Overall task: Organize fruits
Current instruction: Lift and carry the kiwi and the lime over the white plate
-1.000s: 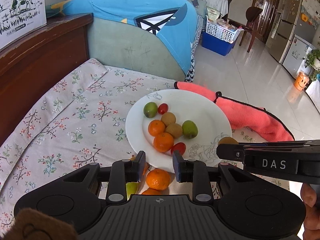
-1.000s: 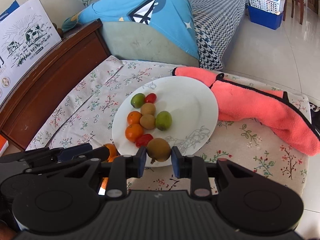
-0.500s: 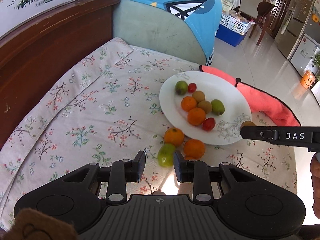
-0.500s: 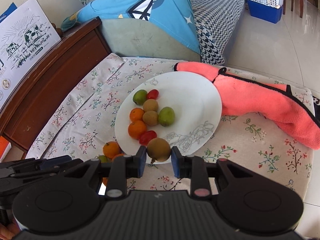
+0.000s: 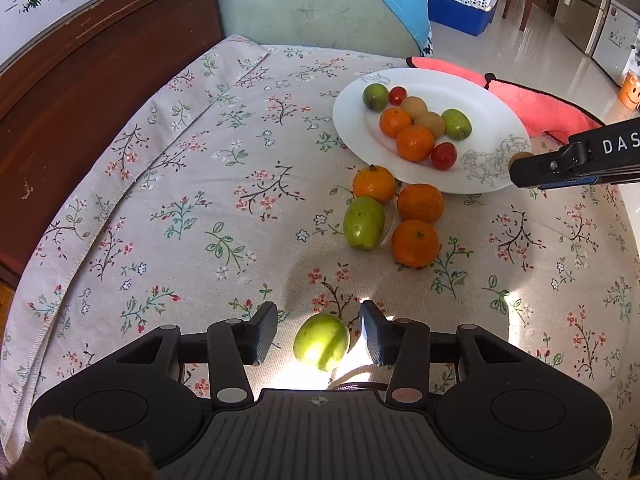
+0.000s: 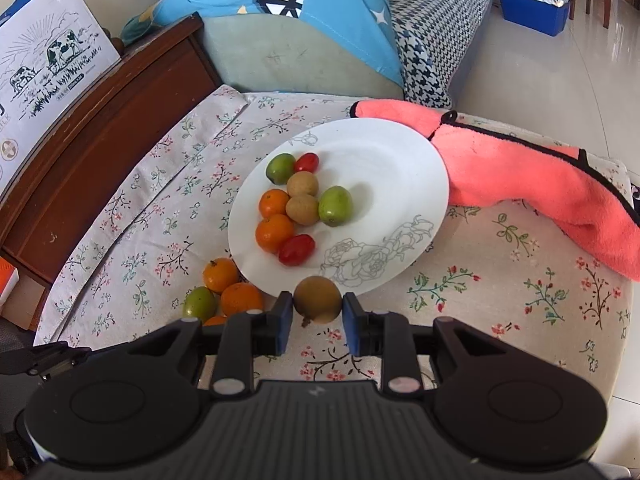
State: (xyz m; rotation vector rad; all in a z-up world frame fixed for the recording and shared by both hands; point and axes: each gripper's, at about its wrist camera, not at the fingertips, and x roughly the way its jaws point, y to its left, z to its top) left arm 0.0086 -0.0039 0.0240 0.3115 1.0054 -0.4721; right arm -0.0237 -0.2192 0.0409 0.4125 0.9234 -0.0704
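Note:
A white plate (image 5: 496, 112) (image 6: 384, 160) on the flowered tablecloth holds several small fruits: oranges, green ones, brown ones and red tomatoes. Three oranges and a green fruit (image 5: 363, 222) lie loose on the cloth by the plate's near edge. My left gripper (image 5: 319, 338) is open, its fingers on either side of a second loose green fruit (image 5: 321, 341) on the cloth, not touching it. My right gripper (image 6: 316, 318) is shut on a brown fruit (image 6: 318, 299) and holds it over the plate's near rim; it also shows in the left wrist view (image 5: 576, 158).
A pink cloth (image 6: 540, 176) lies against the plate's far right side. A dark wooden cabinet (image 5: 80, 80) borders the table on the left, and a sofa with a blue cushion (image 6: 304, 12) stands behind. The table's right edge drops to tiled floor.
My left gripper has pulled back toward me and left, away from the plate; a second green fruit now lies between its open fingers. My right gripper holds the brown fruit almost unmoved.

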